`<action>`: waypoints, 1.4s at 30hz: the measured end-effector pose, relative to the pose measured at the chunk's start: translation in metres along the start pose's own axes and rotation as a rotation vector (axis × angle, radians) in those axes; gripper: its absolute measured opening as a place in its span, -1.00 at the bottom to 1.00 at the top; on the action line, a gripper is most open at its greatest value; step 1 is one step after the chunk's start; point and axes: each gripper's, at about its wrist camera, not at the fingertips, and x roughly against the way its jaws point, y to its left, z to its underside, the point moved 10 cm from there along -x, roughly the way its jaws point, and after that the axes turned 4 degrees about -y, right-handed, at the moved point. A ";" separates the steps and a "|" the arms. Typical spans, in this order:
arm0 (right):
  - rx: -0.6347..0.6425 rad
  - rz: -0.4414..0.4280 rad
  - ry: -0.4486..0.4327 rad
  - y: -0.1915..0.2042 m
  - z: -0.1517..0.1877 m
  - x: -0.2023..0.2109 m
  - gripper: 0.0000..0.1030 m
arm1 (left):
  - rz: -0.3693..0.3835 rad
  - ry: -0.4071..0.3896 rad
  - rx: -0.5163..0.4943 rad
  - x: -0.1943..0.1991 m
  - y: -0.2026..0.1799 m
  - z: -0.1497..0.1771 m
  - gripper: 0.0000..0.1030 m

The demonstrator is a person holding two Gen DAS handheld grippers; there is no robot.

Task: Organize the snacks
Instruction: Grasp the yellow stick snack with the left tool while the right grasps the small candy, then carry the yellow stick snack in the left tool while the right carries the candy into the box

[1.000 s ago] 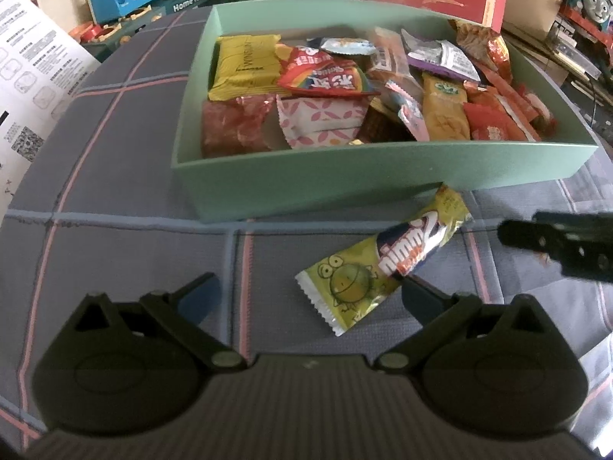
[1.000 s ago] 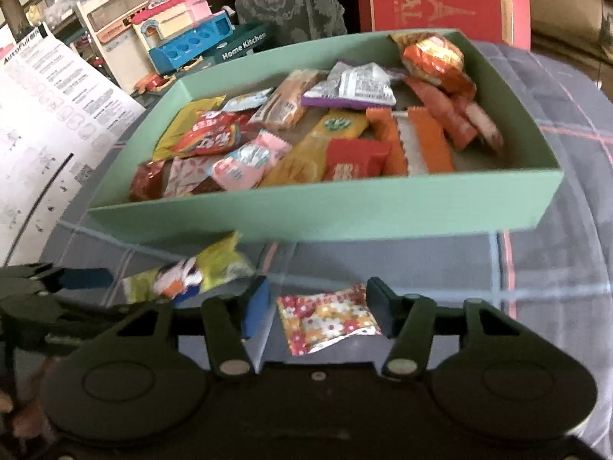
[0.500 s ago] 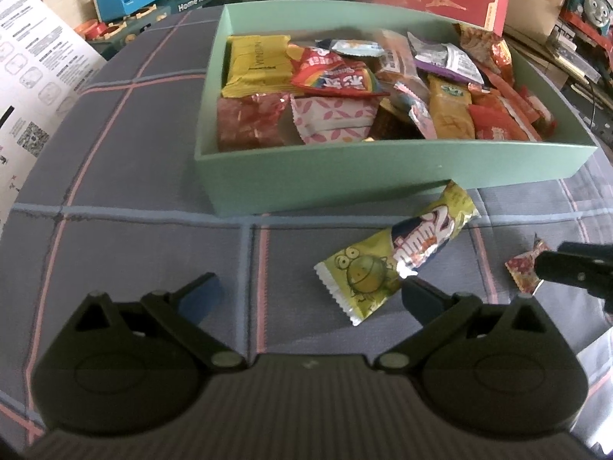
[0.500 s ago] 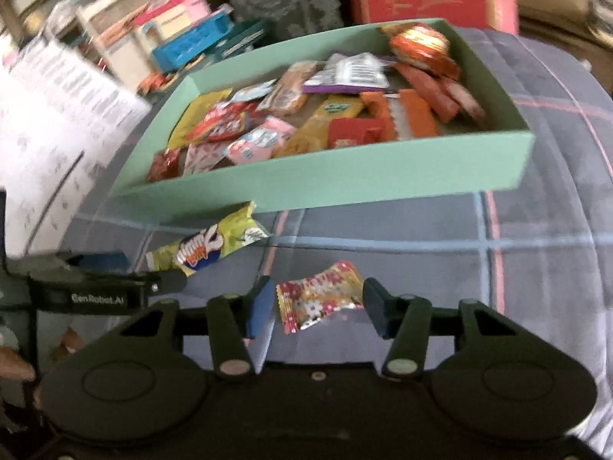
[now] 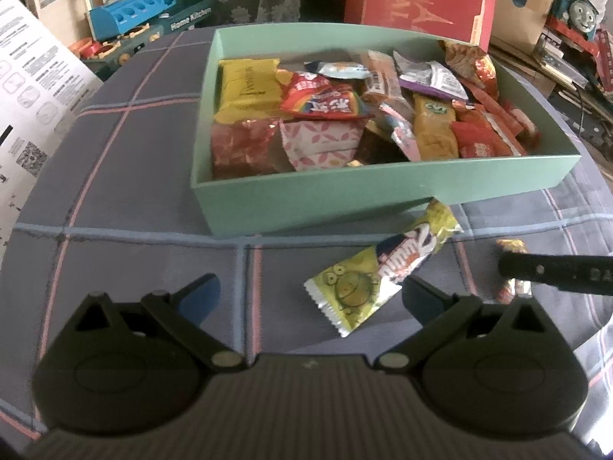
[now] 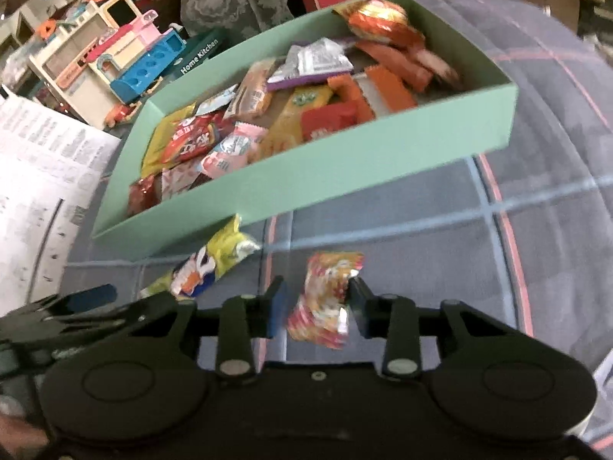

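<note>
A green box (image 5: 345, 199) holds several snack packets on the plaid cloth. A yellow-green snack packet (image 5: 379, 268) lies on the cloth just in front of the box; it also shows in the right wrist view (image 6: 214, 260). My left gripper (image 5: 306, 295) is open and empty, with the packet's near end by its right finger. My right gripper (image 6: 316, 304) is closed on a small red floral candy packet (image 6: 325, 303), lifted and tilted off the cloth. The right gripper's finger (image 5: 555, 272) and the candy (image 5: 511, 287) show at the right of the left wrist view.
A white printed sheet (image 5: 27, 107) lies at the left. Toy kitchen boxes (image 6: 126, 61) and a red box (image 5: 417, 0) stand behind the green box. Toy trains (image 5: 578, 15) sit at far right. Plaid cloth (image 6: 536, 230) lies to the right of the box.
My right gripper has closed on the floral candy packet and tilted it up off the cloth. The left gripper has drawn back a little and stays open over the yellow-green packet.
</note>
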 end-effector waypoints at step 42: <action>0.099 0.029 -0.165 -0.018 0.005 0.050 -0.62 | 0.129 -0.016 -0.152 0.001 -0.068 -0.018 -0.56</action>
